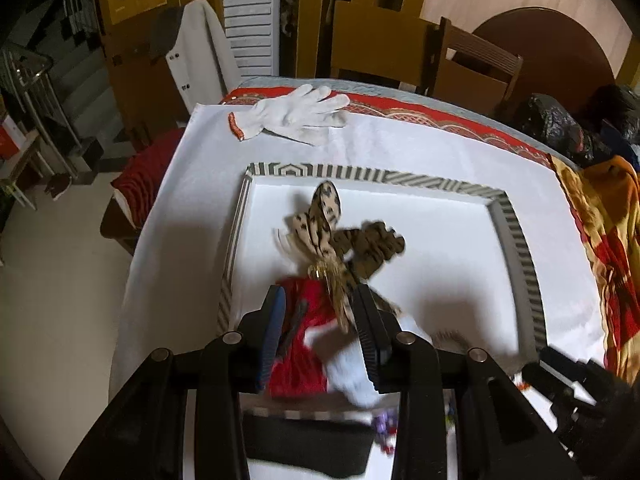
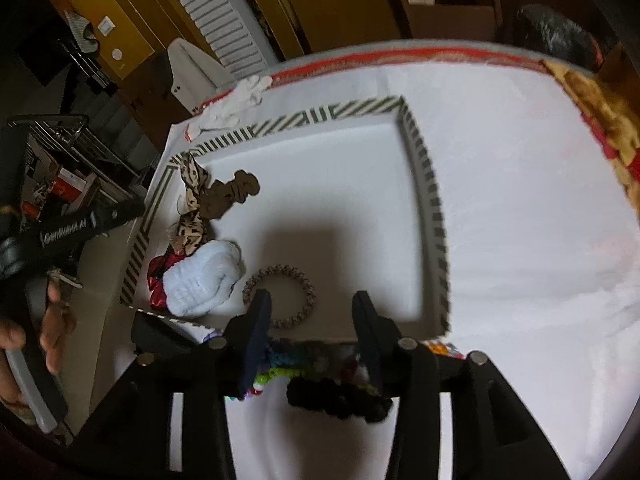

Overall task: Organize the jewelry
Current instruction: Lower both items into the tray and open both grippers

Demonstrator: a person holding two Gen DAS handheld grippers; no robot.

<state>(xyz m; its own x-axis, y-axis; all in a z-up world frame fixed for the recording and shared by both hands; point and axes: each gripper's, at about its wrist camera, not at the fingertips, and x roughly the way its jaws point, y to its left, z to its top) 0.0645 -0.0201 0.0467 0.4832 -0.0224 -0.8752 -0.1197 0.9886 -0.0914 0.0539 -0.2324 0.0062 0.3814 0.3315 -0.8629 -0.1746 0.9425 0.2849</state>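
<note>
Leopard bow (image 1: 326, 236) dangles soft and light at the tray's (image 1: 516, 216) left side, my left gripper (image 1: 320, 320) pinching its tail near the gold knot, while my right gripper (image 2: 310, 320) hangs wide, empty.

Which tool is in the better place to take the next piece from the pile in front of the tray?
Probably the right tool. It is open and empty, directly above the black scrunchie and colourful beads outside the striped tray. The left tool is over the tray, at the leopard bow.
</note>
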